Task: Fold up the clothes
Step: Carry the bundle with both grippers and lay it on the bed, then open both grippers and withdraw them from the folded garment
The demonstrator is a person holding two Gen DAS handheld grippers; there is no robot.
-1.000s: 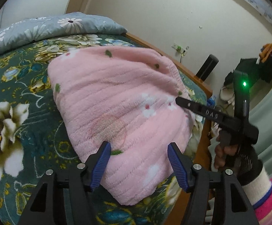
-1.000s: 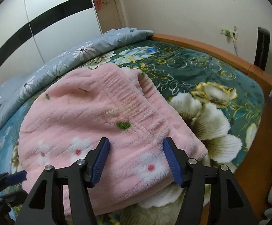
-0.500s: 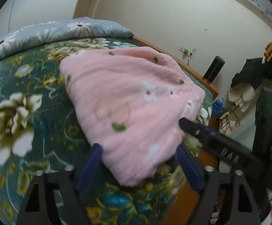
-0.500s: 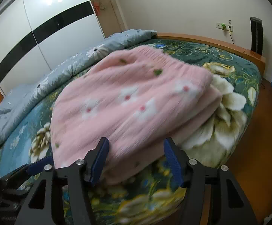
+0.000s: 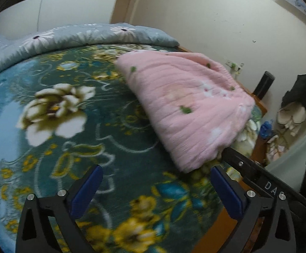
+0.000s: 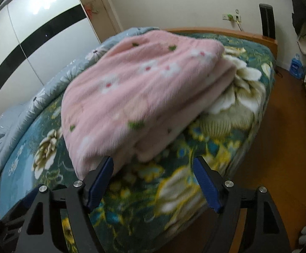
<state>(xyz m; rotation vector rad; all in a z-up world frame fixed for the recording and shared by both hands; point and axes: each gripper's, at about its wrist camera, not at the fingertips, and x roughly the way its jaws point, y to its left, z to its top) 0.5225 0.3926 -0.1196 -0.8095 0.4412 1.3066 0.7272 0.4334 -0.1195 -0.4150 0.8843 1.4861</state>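
Note:
A folded pink fleece garment (image 5: pixel 186 107) with small flower prints lies on the green floral bedspread (image 5: pixel 68 126) near the bed's corner. In the right wrist view the same pink garment (image 6: pixel 144 92) shows as a thick folded stack. My left gripper (image 5: pixel 155 187) is open over bare bedspread, a short way back from the garment's near corner. My right gripper (image 6: pixel 153 179) is open too, with its left finger (image 6: pixel 99 181) just below the garment's near edge. Part of the right gripper's black frame (image 5: pixel 258 179) shows at the right of the left wrist view.
A grey-blue flowered quilt (image 5: pixel 68 38) runs along the far side of the bed. The wooden bed frame (image 6: pixel 226 32) edges the mattress, with wood floor (image 6: pixel 279 147) beyond. A blue bottle (image 6: pixel 296 66) and piled clothes (image 5: pixel 294 113) sit by the wall. A black-and-white wardrobe (image 6: pixel 37 33) stands behind.
Both grippers have pulled back off the pink garment toward the bed's edge and stayed open. The left one has swung left, so the garment now sits to its right.

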